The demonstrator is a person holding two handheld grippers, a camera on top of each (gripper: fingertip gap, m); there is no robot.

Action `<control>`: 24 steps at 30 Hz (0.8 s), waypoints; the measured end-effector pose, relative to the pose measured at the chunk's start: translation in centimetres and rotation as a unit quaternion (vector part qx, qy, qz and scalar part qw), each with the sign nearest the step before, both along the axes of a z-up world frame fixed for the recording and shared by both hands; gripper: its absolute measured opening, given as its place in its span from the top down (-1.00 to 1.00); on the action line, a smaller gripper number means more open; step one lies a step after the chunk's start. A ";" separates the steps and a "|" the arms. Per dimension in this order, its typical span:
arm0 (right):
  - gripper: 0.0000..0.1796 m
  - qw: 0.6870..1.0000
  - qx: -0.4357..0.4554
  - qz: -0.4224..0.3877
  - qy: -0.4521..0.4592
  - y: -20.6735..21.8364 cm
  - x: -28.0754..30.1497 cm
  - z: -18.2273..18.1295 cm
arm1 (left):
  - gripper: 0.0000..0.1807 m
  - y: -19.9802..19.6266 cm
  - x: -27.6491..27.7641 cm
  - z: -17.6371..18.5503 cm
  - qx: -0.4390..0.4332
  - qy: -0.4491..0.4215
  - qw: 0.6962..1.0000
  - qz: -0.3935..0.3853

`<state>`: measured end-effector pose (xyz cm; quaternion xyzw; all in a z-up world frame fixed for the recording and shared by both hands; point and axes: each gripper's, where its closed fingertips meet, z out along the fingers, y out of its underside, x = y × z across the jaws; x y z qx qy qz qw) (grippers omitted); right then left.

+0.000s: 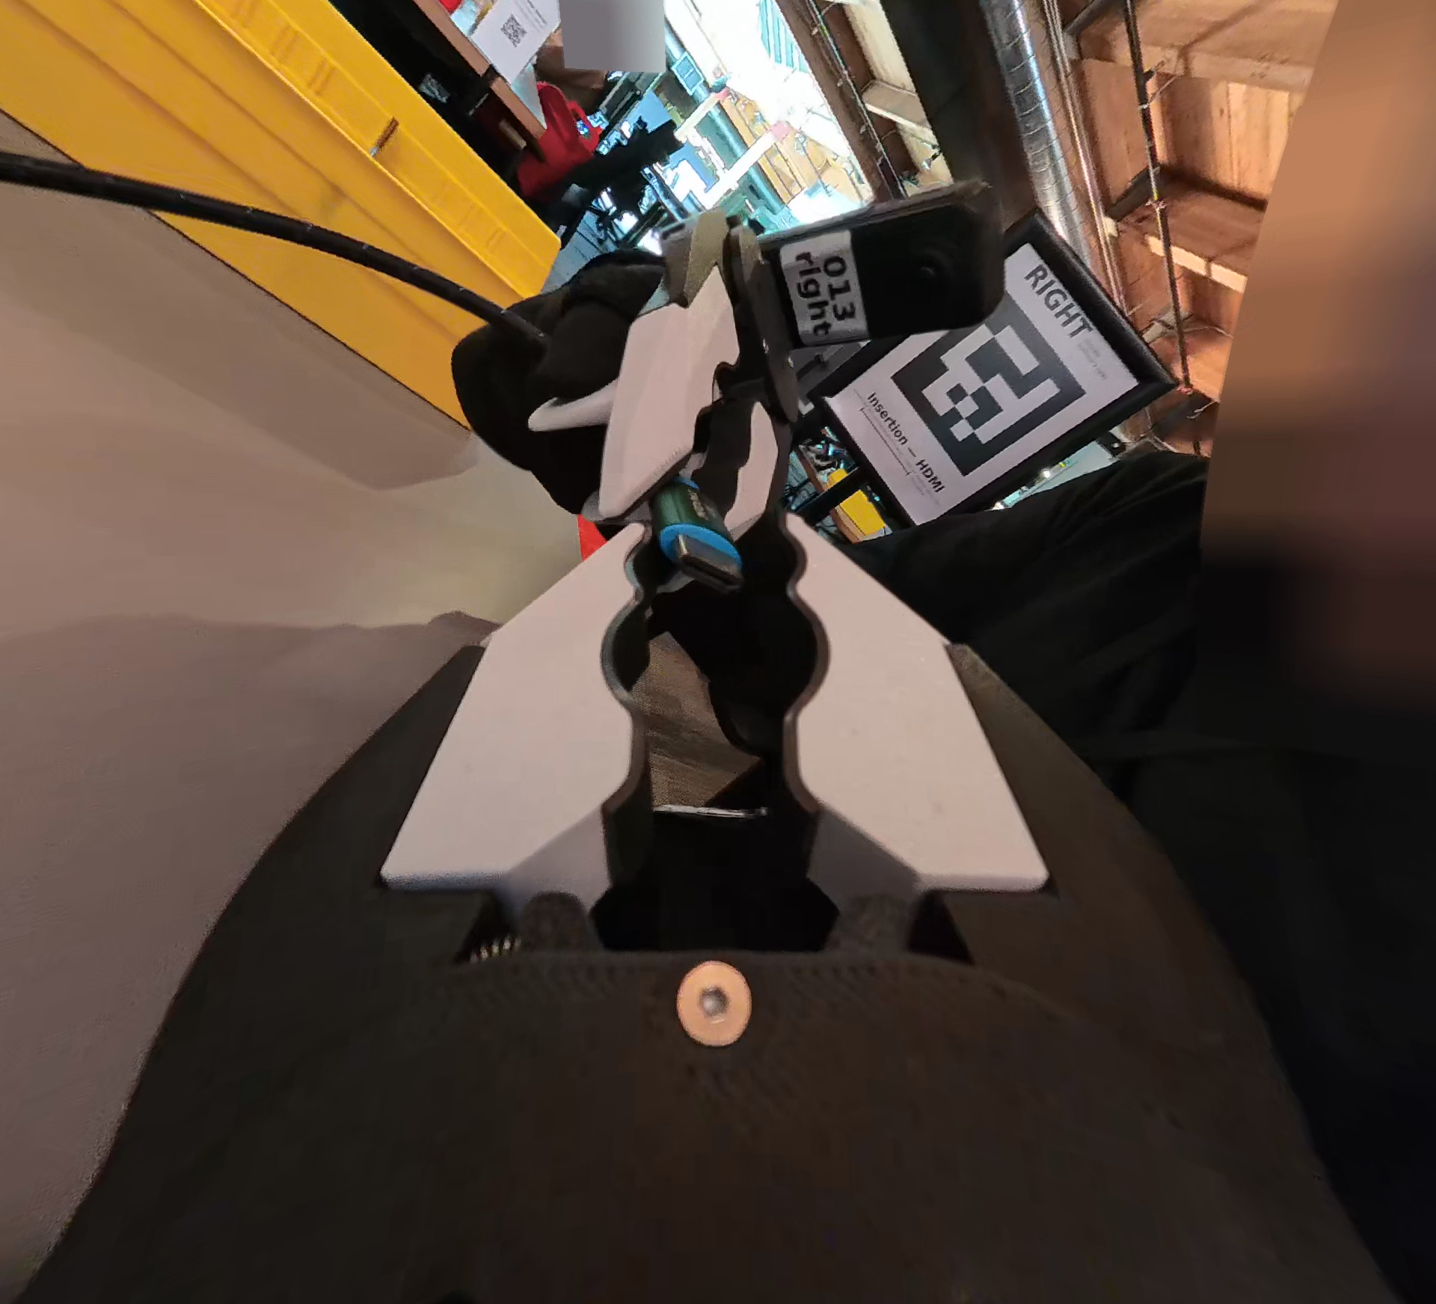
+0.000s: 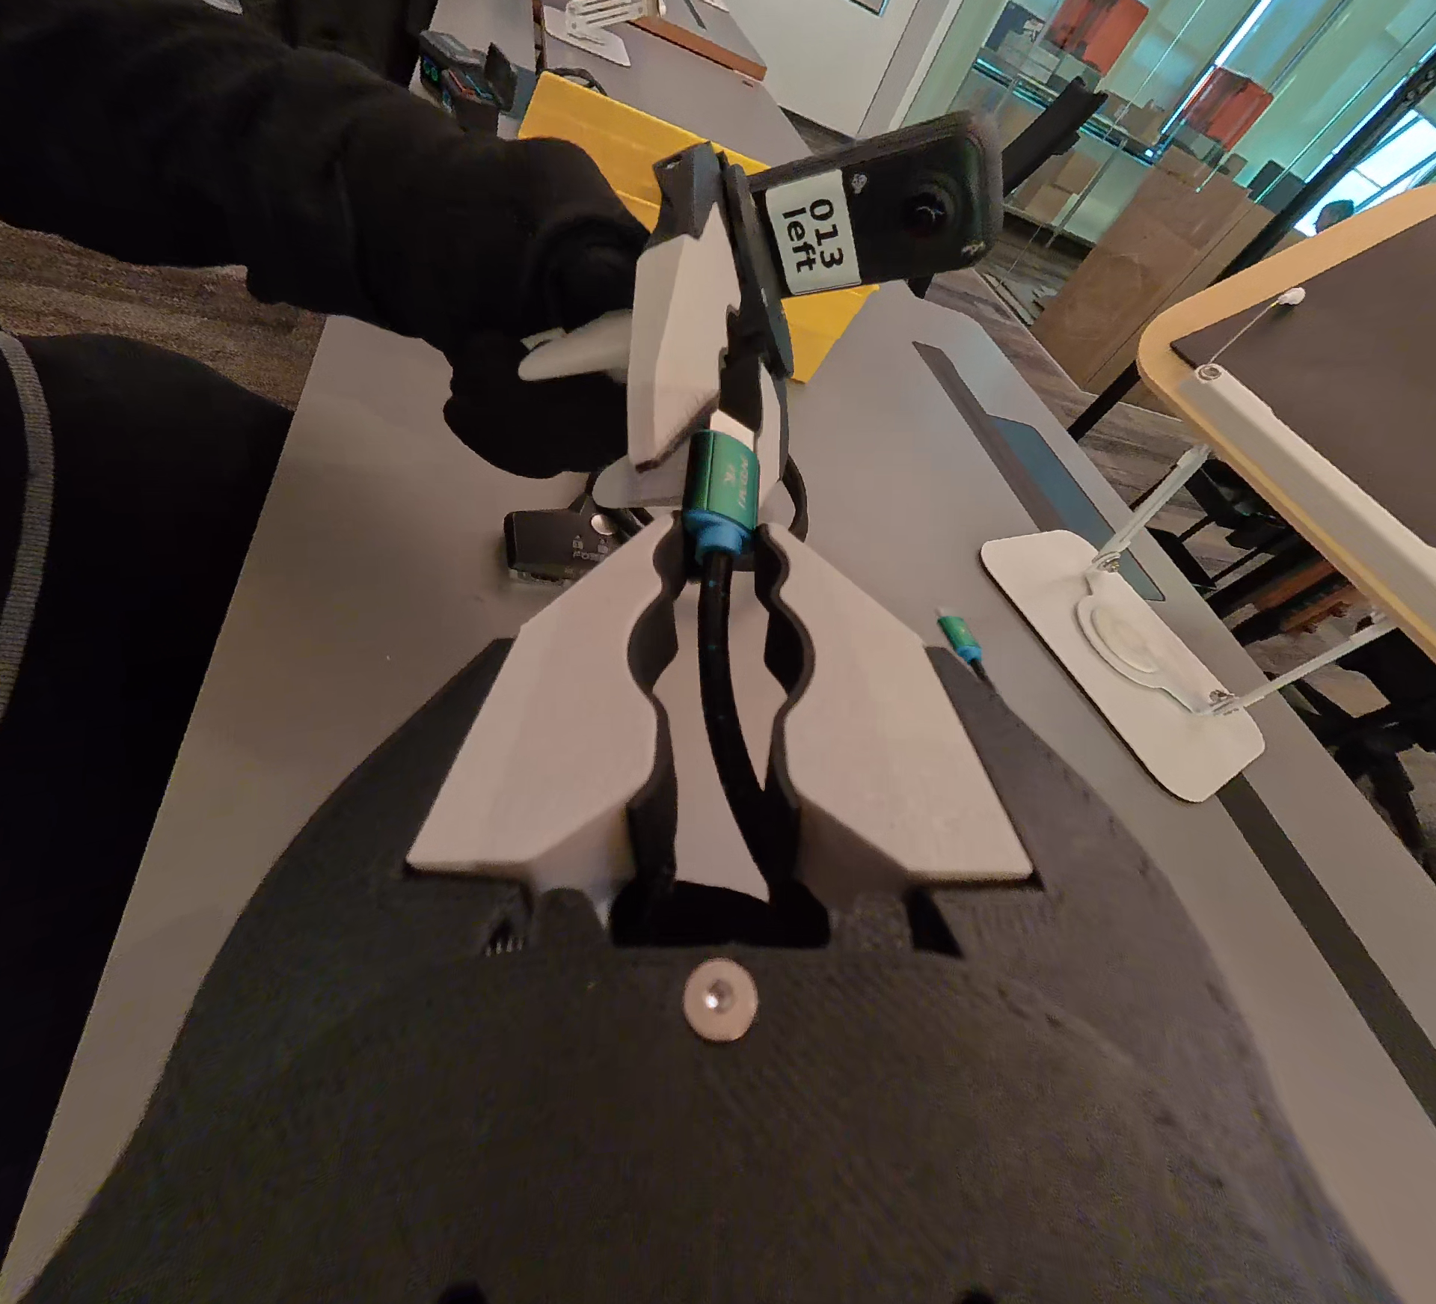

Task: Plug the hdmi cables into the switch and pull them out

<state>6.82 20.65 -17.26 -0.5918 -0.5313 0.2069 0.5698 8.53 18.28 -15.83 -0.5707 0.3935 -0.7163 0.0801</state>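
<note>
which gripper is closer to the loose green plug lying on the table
Right. The right gripper sits just beside the loose plug; the left gripper is farther back beyond it.

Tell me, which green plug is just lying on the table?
The small green plug lying alone on the grey table, right of the grippers. The other green plug is up in the air, pinched between both grippers.

Plug (image 2: 719, 485): green shell with a metallic sheen, blue plastic collar. Cable (image 2: 726, 676): black braided sheath. Gripper fingers (image 2: 559, 738): matt white plastic on a rough, grainy black body, with a bright metal screw (image 2: 719, 998). Glove (image 2: 536, 303): black cloth. Table (image 2: 878, 489): smooth matt grey.
</note>
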 end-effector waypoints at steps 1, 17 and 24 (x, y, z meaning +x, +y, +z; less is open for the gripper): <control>0.85 1.000 0.005 -0.002 -0.009 0.0 0.0 -0.2 | 0.69 0.0 0.0 -0.1 0.002 0.003 1.000 0.001; 0.74 0.991 0.081 -0.052 -0.091 1.1 0.1 -0.7 | 0.86 1.0 0.2 -1.2 -0.006 0.029 0.999 0.040; 0.47 0.996 0.048 -0.062 -0.043 1.1 1.1 1.1 | 0.87 1.6 0.0 -0.5 0.036 0.004 0.997 0.070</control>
